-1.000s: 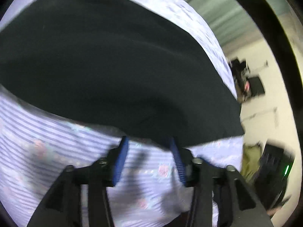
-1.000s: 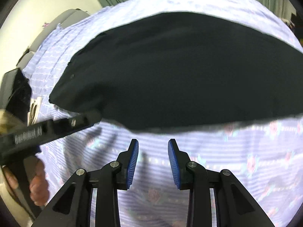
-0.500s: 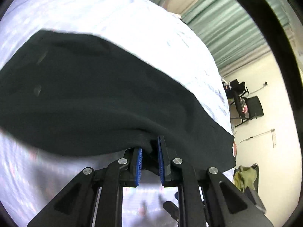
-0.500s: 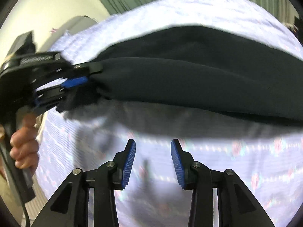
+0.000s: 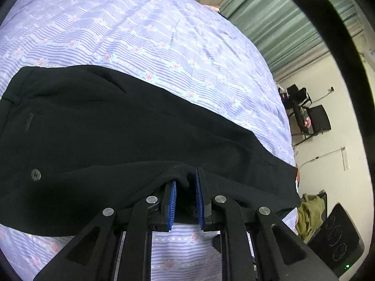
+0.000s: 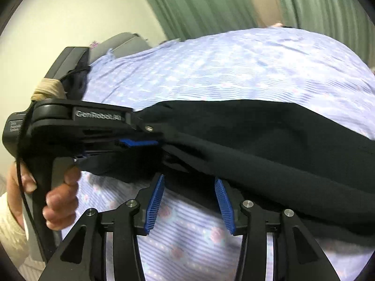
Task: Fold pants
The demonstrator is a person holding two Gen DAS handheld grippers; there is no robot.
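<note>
A lilac bedsheet striped in purple and dotted with small pink roses [image 5: 164, 53] is covering the whole working surface, creased in shallow ridges toward its far side. Pale green pleated curtains [image 6: 206, 7] are hanging behind it against a cream wall.

The black woven pants [image 5: 121, 135] are lying across the near part of the sheet, spread wide, a dark button [image 5: 35, 175] and a stitched pocket slit showing near the left end in the left wrist view. The near edge is being lifted off the sheet, the cloth sagging in a long fold and hiding the sheet beneath it.

The left gripper [image 5: 185, 187] is sitting clamped on that near edge, its blue ribbed pads [image 5: 173, 201] pressing a bunched pinch of black fabric between them. In the right wrist view a bare hand [image 6: 59, 192] with a cream knit cuff is gripping its black handle.

The right gripper [image 6: 188, 196] is hanging just under the raised fold, its jaws opening, blue pads [image 6: 154, 203] apart with only sheet showing between them; the fabric is draping over its right finger.

Off the bed's right edge, a black folding chair [image 5: 316, 119], an olive cloth heap [image 5: 309, 213] and a black case [image 5: 337, 236] are standing on the floor
</note>
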